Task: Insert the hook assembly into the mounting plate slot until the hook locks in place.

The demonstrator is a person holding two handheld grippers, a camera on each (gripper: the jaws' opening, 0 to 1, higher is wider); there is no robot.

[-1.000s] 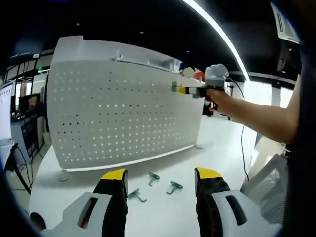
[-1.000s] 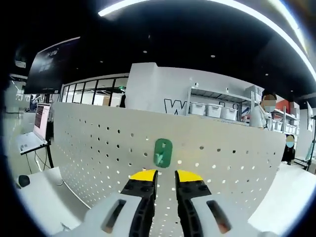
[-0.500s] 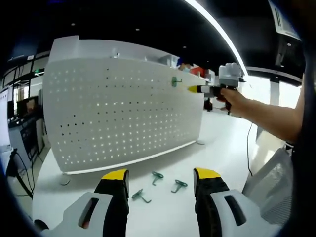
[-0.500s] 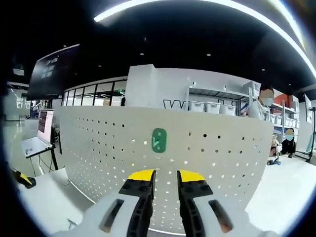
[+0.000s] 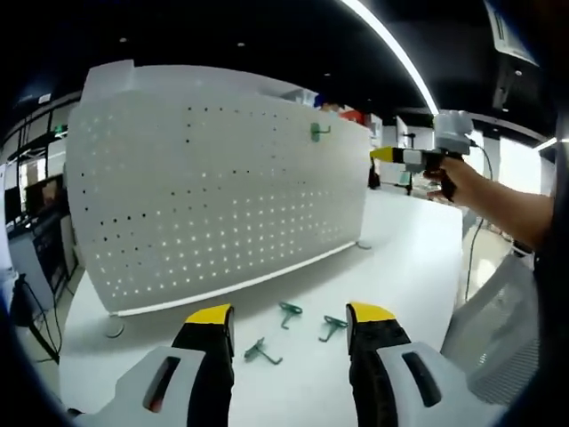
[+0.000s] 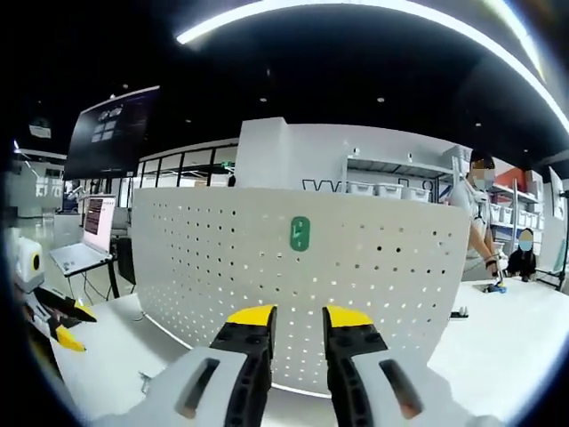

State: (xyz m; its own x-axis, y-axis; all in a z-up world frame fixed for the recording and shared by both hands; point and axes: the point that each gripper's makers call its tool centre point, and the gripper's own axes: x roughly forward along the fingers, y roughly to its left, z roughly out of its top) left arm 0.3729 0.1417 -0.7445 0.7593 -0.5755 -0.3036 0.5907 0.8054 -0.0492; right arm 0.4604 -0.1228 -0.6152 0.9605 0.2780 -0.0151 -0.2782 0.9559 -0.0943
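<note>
The white perforated mounting plate (image 5: pixel 222 196) stands upright on the white table (image 5: pixel 400 258). One green hook (image 5: pixel 318 131) hangs high on the plate near its right end; in the right gripper view it is the green tab (image 6: pixel 300 233) straight ahead. Three loose green hooks (image 5: pixel 289 311) (image 5: pixel 333 326) (image 5: pixel 260 351) lie on the table in front of the plate. My left gripper (image 5: pixel 291 313) is low over them, open wide and empty. A hand holds my right gripper (image 5: pixel 384 155) away from the plate. Its jaws (image 6: pixel 299 316) stand a little apart with nothing between them.
My left gripper (image 6: pixel 62 325) shows at the left edge of the right gripper view. A laptop (image 6: pixel 89 240) sits on a stand left of the plate. Shelves with bins (image 6: pixel 382 189) and people (image 6: pixel 480 222) are behind it. A mesh chair (image 5: pixel 498 338) stands at the table's right side.
My right gripper has drawn back from the plate, leaving the green hook hanging there, and its jaws have parted slightly. The left gripper has barely moved.
</note>
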